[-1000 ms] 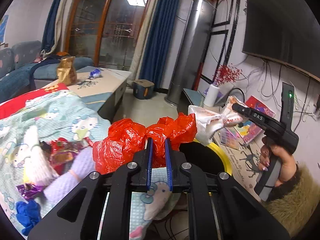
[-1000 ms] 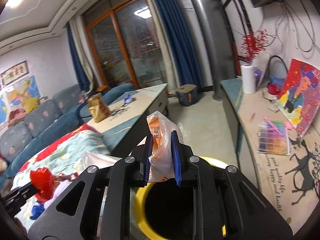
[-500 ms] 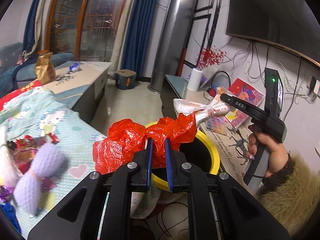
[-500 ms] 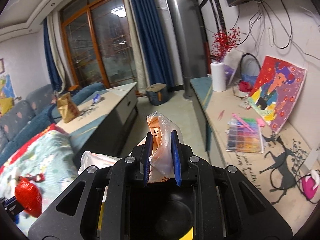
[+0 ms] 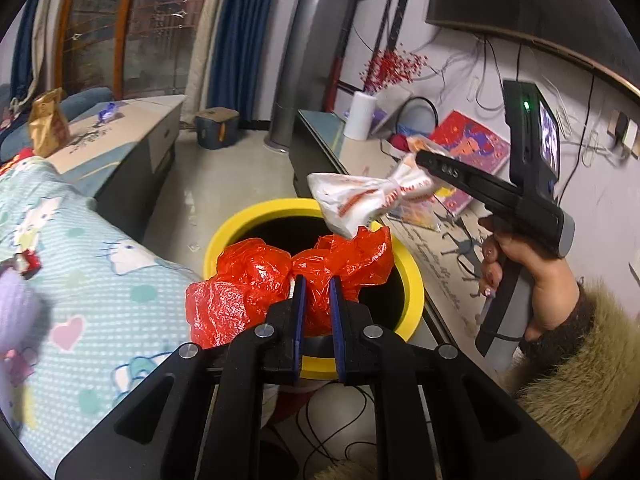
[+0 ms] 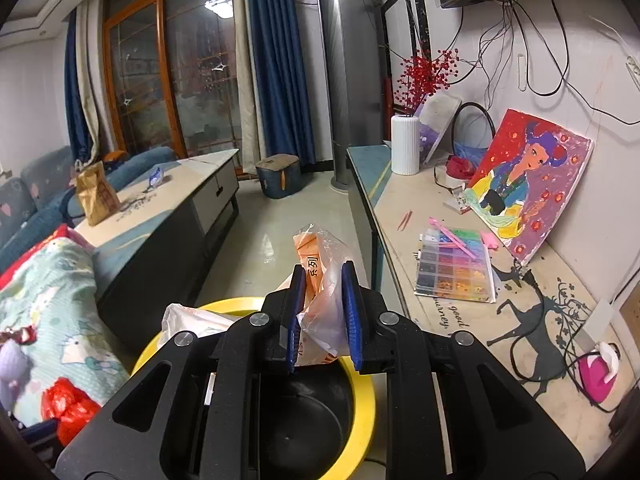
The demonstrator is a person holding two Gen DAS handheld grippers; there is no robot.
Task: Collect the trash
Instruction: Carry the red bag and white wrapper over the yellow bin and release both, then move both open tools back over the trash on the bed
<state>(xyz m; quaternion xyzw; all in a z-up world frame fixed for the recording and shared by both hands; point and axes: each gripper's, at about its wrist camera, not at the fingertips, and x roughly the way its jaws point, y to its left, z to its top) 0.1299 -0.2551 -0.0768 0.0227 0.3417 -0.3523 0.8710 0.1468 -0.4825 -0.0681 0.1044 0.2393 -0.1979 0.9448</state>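
Right now both claws hang over the yellow-rimmed trash bin (image 5: 412, 280), each pinching a piece of trash. The left claw (image 5: 316, 316) has its blue pads pressed onto a crumpled red plastic bag (image 5: 256, 284), which sits just above the near-left part of the bin's rim. The right claw (image 6: 322, 312) grips a clear-and-orange snack wrapper (image 6: 320, 276) over the bin's black interior; in the left wrist view that wrapper (image 5: 360, 200) is white with red print and hovers above the far side of the rim. Left of the bin lies a bed with a cartoon-cat blanket (image 5: 100, 280). Right of the bin runs a long counter (image 6: 420, 208) carrying a bead box (image 6: 456, 272) and a painting (image 6: 528, 180).
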